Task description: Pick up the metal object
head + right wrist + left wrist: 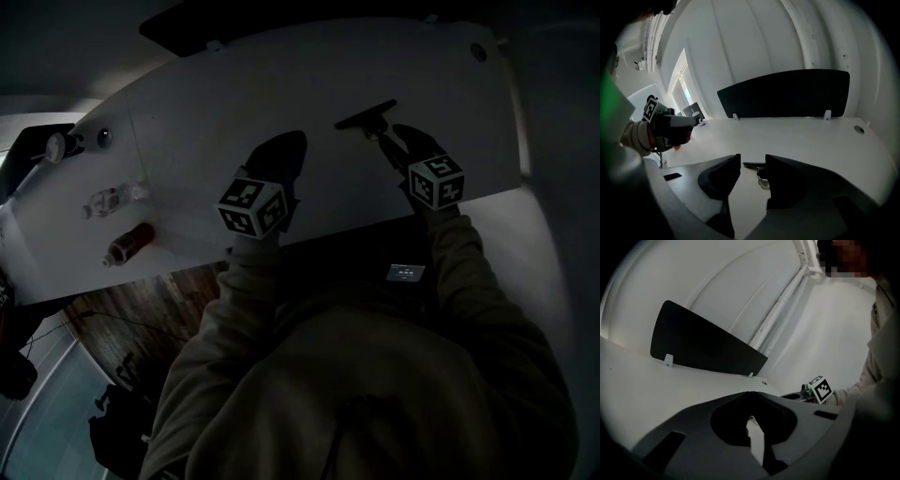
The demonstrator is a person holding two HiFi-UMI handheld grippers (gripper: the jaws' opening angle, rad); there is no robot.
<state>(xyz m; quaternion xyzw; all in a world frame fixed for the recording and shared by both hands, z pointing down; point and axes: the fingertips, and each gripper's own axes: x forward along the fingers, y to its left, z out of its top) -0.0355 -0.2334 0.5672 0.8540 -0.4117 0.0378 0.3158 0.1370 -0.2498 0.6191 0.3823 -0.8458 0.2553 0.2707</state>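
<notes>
The metal object (367, 116) is a dark T-shaped piece lying flat on the white table (216, 103), right of centre. My right gripper (382, 135) sits just behind it, jaws open. In the right gripper view the metal object (755, 165) lies in the gap at the tips of my right gripper (753, 161), partly hidden by the right jaw; the pads do not press on it. My left gripper (286, 148) rests on the table to the left, apart from the object. In its own view my left gripper (750, 419) has tips that meet, with nothing between them.
A black divider panel (787, 96) stands along the table's far edge. A clear bottle (114, 199) and a red one (131, 242) lie at the table's left end, with small round items (58, 145) beyond. A cable hole (479, 51) marks the far right corner.
</notes>
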